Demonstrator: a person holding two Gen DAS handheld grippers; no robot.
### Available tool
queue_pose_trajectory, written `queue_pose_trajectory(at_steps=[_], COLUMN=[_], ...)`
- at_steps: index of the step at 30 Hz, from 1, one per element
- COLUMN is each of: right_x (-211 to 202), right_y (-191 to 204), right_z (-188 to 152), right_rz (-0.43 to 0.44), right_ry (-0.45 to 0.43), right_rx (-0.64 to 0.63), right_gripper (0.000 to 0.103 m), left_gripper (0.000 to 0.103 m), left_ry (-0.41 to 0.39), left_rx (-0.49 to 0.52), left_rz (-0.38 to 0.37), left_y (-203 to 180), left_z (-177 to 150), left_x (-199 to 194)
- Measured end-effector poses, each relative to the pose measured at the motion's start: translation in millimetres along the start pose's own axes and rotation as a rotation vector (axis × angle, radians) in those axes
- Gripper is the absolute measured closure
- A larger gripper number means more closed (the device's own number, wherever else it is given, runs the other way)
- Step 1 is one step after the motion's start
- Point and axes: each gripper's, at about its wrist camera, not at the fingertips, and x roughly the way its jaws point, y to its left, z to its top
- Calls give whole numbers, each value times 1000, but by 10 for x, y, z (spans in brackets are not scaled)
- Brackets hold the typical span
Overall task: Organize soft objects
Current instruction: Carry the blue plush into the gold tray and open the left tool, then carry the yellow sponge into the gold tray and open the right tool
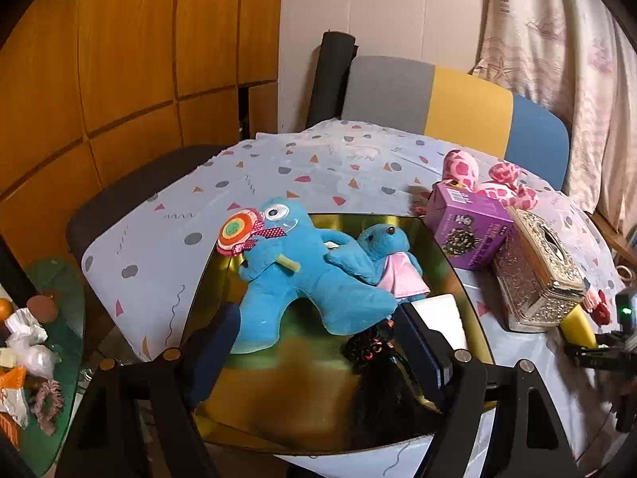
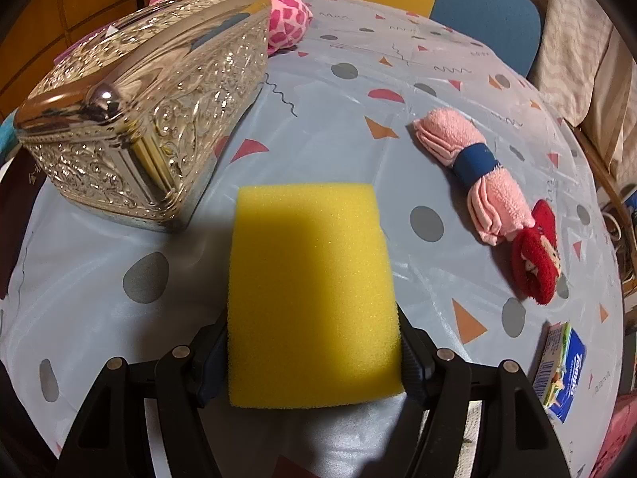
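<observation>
In the left wrist view a gold tray (image 1: 450, 263) holds a big blue plush monster (image 1: 302, 275) with a lollipop, a small blue plush (image 1: 388, 247) in a pink dress and a black hairy item (image 1: 378, 362). My left gripper (image 1: 314, 342) is open and empty above the tray's near part. A pink spotted plush (image 1: 489, 179) lies on the table behind a purple box. In the right wrist view my right gripper (image 2: 314, 350) is shut on a yellow sponge (image 2: 310, 286) above the table. A rolled pink towel (image 2: 473, 171) and a red plush item (image 2: 535, 255) lie to its right.
An ornate silver tissue box (image 2: 135, 119) stands left of the sponge; it also shows in the left wrist view (image 1: 537, 271) beside the purple box (image 1: 469, 231). A tissue pack (image 2: 561, 374) lies at the table's right edge. A chair (image 1: 458, 107) stands behind the patterned table (image 1: 278, 167).
</observation>
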Motion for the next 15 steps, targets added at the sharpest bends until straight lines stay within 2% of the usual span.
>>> queue_pose_trajectory(at_steps=[13,15], right_x=[-103,-184], right_y=[30,16], right_z=[-15,-32], right_rz=[-58,-57], right_ry=[78,57], right_rx=[72,88], right_gripper=[33,33], left_gripper=[22,17], left_ry=[5,6], left_rx=[10,10], left_rz=[-10,-11], left_y=[-46,-40], left_z=[-133,-141], left_x=[-50,-46])
